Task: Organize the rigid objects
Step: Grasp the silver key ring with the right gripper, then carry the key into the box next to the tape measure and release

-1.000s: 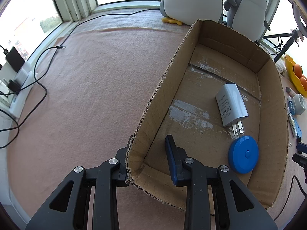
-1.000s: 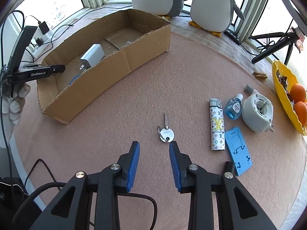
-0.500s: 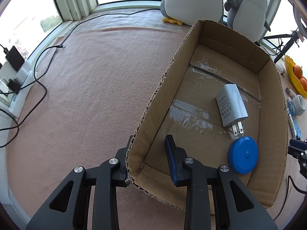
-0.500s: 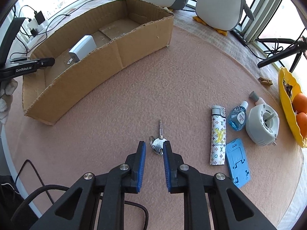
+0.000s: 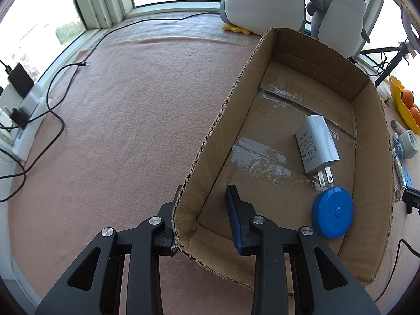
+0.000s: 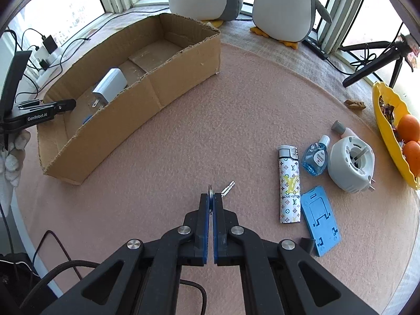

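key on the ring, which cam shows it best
The right wrist view. There the key juts out beside the right gripper, which is shut on its ring, close up and unblocked. In the left wrist view only a tiny glint of it shows past the far wall of the cardboard box, too small to read.

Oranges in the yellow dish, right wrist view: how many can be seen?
2. One orange sits farther back in the yellow dish; the second orange lies just in front of it, cut off by the picture's edge. More may be hidden beyond the frame.
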Available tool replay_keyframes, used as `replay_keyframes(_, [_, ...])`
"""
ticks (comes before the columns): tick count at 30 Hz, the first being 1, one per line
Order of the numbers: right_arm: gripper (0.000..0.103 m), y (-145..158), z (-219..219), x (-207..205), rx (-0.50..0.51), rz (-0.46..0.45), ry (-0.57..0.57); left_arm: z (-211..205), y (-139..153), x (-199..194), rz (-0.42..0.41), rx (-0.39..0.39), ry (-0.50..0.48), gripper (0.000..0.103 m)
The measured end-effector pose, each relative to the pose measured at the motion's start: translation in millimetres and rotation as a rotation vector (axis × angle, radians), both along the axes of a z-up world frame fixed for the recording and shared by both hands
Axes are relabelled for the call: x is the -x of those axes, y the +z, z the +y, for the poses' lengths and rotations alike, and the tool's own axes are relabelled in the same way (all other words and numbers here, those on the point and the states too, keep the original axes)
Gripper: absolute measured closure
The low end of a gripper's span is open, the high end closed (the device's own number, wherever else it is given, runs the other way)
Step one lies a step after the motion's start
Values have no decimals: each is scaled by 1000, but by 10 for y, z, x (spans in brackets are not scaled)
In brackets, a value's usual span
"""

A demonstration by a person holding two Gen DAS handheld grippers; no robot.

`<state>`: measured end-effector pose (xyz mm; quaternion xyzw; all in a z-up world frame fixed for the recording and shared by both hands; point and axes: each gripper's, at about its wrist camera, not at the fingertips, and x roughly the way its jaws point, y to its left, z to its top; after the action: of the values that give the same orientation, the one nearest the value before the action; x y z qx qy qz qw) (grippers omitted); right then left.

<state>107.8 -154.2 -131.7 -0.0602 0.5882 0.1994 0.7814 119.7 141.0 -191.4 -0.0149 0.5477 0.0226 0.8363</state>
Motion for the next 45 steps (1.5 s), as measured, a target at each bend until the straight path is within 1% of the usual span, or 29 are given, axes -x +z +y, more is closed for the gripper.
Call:
replay_keyframes(5, [101, 297, 53, 9, -74, -40, -15, 0, 0, 0, 0, 0, 0, 74])
replay_keyframes(11, [101, 643, 280, -33, -144, -97, 5, -5, 3, -4, 0, -1, 0, 74])
replay_keyframes(14, [101, 769, 408, -56, -184, -120, 17, -6, 3, -4, 0, -1, 0, 74])
replay_keyframes(19, [101, 897, 639, -75, -239, -129, 47, -6, 3, -4, 0, -1, 1, 74])
replay_keyframes(26, [101, 895, 989, -63, -260, -128, 105, -9, 12, -9, -1, 0, 3, 74])
replay_keyframes(30, [101, 825, 1161, -56, -270, -111, 127, -8, 12, -9, -1, 0, 3, 74])
replay_keyframes(34, [101, 713, 1324, -27, -250, -97, 152, -9, 12, -9, -1, 0, 3, 74])
replay_keyframes(40, [101, 559, 1412, 28, -234, -73, 156, -9, 11, -9, -1, 0, 3, 74])
replay_keyframes(45, [101, 525, 1419, 35, -237, -64, 153, -10, 11, -9, -1, -1, 3, 74])
